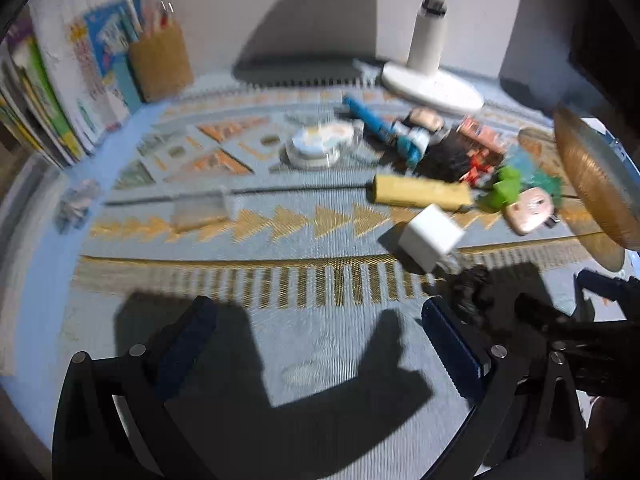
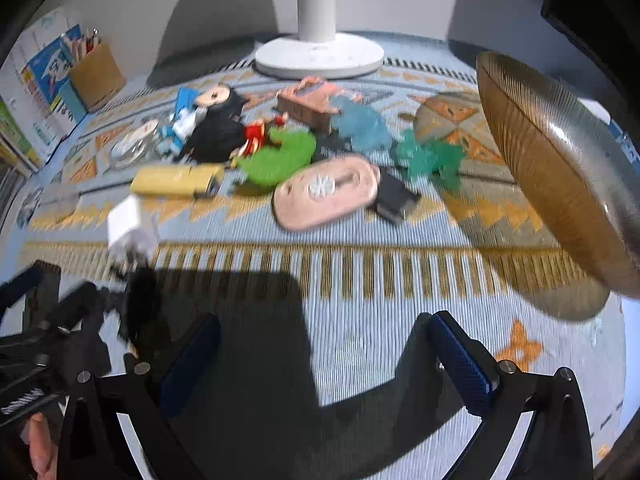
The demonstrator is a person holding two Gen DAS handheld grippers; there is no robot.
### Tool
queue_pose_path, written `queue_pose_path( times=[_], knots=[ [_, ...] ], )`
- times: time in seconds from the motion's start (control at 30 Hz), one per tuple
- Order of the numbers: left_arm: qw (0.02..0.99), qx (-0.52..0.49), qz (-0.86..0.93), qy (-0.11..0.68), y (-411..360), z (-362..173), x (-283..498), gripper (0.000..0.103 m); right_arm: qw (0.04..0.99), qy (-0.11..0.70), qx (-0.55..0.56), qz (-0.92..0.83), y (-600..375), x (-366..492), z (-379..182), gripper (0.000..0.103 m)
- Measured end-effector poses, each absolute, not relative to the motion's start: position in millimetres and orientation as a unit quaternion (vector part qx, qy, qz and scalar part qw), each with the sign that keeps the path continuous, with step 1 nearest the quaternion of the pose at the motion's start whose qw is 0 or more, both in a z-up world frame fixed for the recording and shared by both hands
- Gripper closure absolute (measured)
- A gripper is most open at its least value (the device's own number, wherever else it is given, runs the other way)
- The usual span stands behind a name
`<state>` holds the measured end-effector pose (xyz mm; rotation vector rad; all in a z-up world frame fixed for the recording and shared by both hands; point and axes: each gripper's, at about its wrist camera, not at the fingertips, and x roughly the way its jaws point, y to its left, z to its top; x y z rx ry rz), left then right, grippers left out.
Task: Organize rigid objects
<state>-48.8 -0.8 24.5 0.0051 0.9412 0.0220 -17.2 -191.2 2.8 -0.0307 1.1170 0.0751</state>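
Left gripper fills the near foreground of the left wrist view, fingers spread apart, nothing between them. Right gripper likewise spread and empty, seen in its own view.

Surface: table covered by a pale blue woven cloth with orange and gold geometric bands. Wall pale behind. White lamp base stands at the back edge. Books and a brown pencil holder stand at the back left.

Task things are clustered mid-table: white cube charger nearest the grippers, yellow bar behind it, pink oval piece, green toy, teal toys, dark figure, pink box, blue tool, round clear case.

Open cloth is seen between the grippers and the cluster. A tilted amber glass dish is seen at the right, above the cloth; its support is cut off.

Both views are motion-blurred; small items are hard to identify. A fingertip is glimpsed at the lower left of the right wrist view.
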Motion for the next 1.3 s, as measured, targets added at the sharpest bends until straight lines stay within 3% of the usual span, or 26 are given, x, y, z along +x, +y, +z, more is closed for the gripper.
queue_pose_path(
  times=[0.07,0.27,0.43,0.67,0.87,1.3],
  knots=[
    [0.901,0.014,0.019,0.434,-3.7,41.5,-64.7,0.001,0.847,0.531,0.006,0.034,-194.5,-29.5,7.7,0.000],
    [0.914,-0.039,0.008,0.403,-0.1,86.0,-112.6,0.001,0.921,0.389,-0.024,0.013,-187.7,-99.6,88.9,0.000],
    [0.936,-0.033,-0.002,0.351,-10.4,126.0,-153.2,0.001,0.949,0.315,-0.001,0.013,-201.0,-154.7,137.4,0.000],
    [0.966,0.002,-0.005,0.259,-23.6,169.0,-204.9,0.001,0.953,0.304,0.009,0.002,-211.2,-192.3,150.7,0.000],
    [0.971,-0.005,-0.014,0.238,-21.1,183.0,-217.2,0.001,0.957,0.288,0.022,-0.010,-219.3,-212.7,158.0,0.000],
    [0.960,-0.019,-0.007,0.280,-7.5,153.2,-188.3,0.001,0.935,0.352,0.041,0.012,-209.2,-172.7,123.0,0.000]
  ],
)
